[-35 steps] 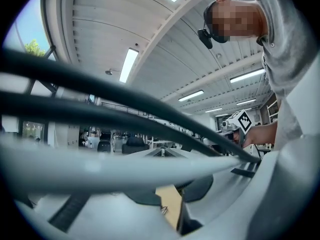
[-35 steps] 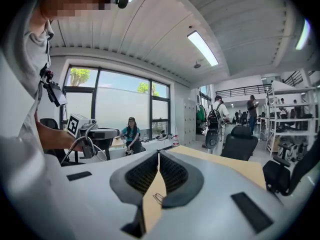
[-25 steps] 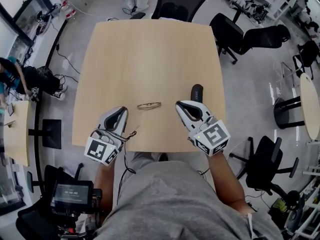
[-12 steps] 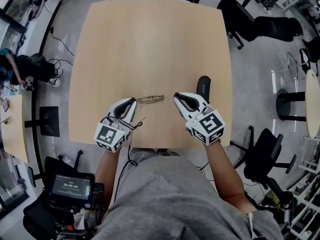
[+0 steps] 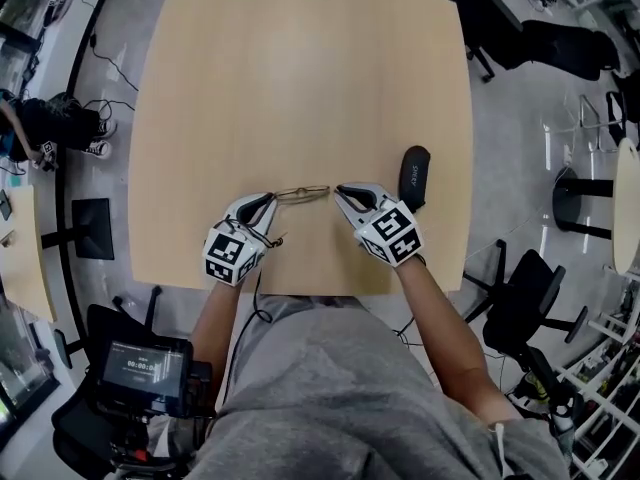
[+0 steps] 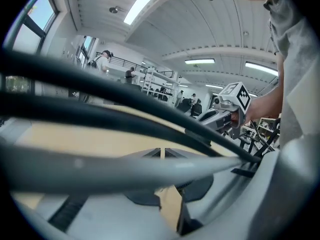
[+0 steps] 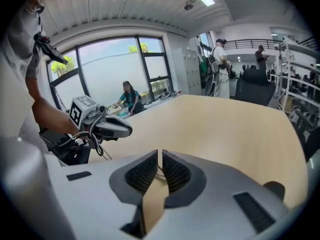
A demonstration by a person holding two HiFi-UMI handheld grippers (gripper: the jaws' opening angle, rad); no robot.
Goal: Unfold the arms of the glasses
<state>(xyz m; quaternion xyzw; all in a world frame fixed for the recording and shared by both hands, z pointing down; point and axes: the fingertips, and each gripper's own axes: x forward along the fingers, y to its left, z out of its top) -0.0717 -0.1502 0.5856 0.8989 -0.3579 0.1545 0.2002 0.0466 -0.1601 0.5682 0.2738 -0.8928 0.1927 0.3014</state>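
Note:
The thin-rimmed glasses (image 5: pixel 303 192) lie folded on the wooden table (image 5: pixel 300 68), near its front edge. My left gripper (image 5: pixel 268 200) rests with its tip just left of the glasses, its jaws closed to a narrow slit (image 6: pixel 161 153); the glasses do not show in the left gripper view. My right gripper (image 5: pixel 338 191) has its tip at the glasses' right end, with its jaws also shut (image 7: pixel 160 156). A thin piece of wire frame shows through the slit under the right pads; I cannot tell if it is pinched. Each gripper view shows the other gripper, the right one (image 6: pixel 227 106) and the left one (image 7: pixel 107 126).
A black glasses case (image 5: pixel 413 176) lies on the table just right of my right gripper, near the table's right edge. Loose cables cross the left gripper view (image 6: pixel 100 119). Office chairs (image 5: pixel 545 43) stand on the floor to the right.
Both grippers have moved forward and inward, closing on the two ends of the glasses. The glasses have stayed in place.

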